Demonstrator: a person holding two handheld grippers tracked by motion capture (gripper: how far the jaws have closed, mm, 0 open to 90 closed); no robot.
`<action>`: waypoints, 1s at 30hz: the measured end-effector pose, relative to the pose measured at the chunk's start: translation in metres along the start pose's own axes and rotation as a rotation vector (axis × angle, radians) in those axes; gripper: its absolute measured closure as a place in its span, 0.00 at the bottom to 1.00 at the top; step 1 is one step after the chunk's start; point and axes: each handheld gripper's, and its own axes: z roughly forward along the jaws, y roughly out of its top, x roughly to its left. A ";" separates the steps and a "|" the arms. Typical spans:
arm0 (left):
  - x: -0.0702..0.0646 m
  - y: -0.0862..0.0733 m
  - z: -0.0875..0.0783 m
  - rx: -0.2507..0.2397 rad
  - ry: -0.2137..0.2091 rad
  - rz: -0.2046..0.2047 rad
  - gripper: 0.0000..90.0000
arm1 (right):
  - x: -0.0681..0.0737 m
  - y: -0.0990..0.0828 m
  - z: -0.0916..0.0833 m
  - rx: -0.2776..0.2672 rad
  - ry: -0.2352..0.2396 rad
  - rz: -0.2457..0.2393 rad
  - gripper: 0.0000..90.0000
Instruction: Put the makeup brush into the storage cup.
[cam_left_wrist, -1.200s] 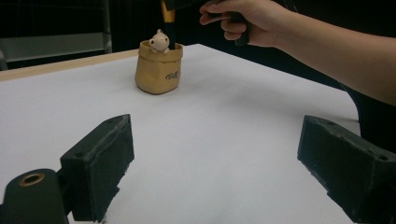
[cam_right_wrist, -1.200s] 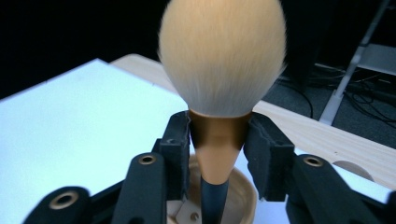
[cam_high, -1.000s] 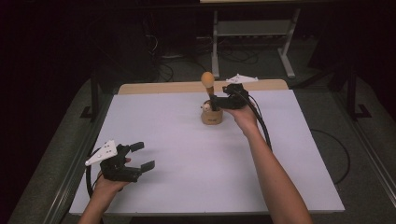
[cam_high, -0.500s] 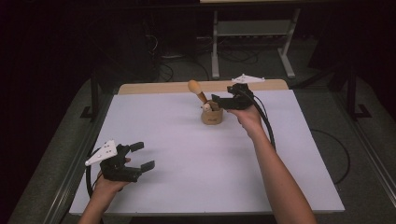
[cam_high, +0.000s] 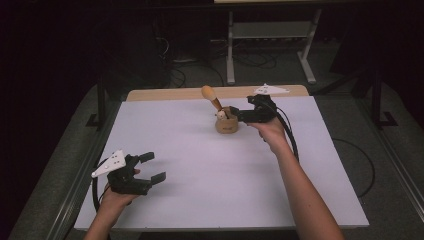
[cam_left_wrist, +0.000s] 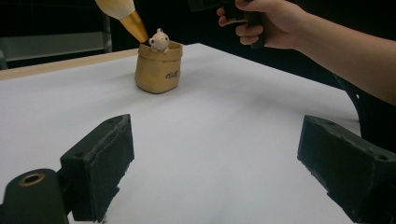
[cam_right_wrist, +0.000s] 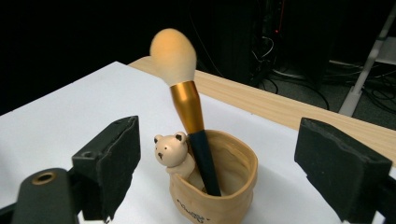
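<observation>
Brush (cam_right_wrist: 189, 109) leaning in bear pot (cam_right_wrist: 224, 186)

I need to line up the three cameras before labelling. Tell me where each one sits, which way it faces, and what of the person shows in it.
High view: above the person's side, looking forward and down on the white table; both forearms enter from below.
Left gripper view: rides the left hand-held gripper, low over the table, facing the bear pot; the right hand shows.
Right gripper view: rides the right hand-held gripper, close behind the pot; black jaws open.
Shared: all show the pot and makeup brush.
</observation>
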 end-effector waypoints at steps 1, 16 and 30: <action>0.000 0.000 0.000 -0.001 -0.001 0.000 0.11 | 0.000 0.000 -0.001 -0.002 0.001 -0.003 0.15; 0.000 0.000 0.001 -0.002 -0.003 -0.002 0.11 | 0.001 -0.008 -0.014 -0.006 0.011 -0.008 0.14; 0.000 0.000 0.000 0.006 -0.002 0.006 0.11 | 0.003 -0.019 -0.027 -0.005 0.013 -0.014 0.14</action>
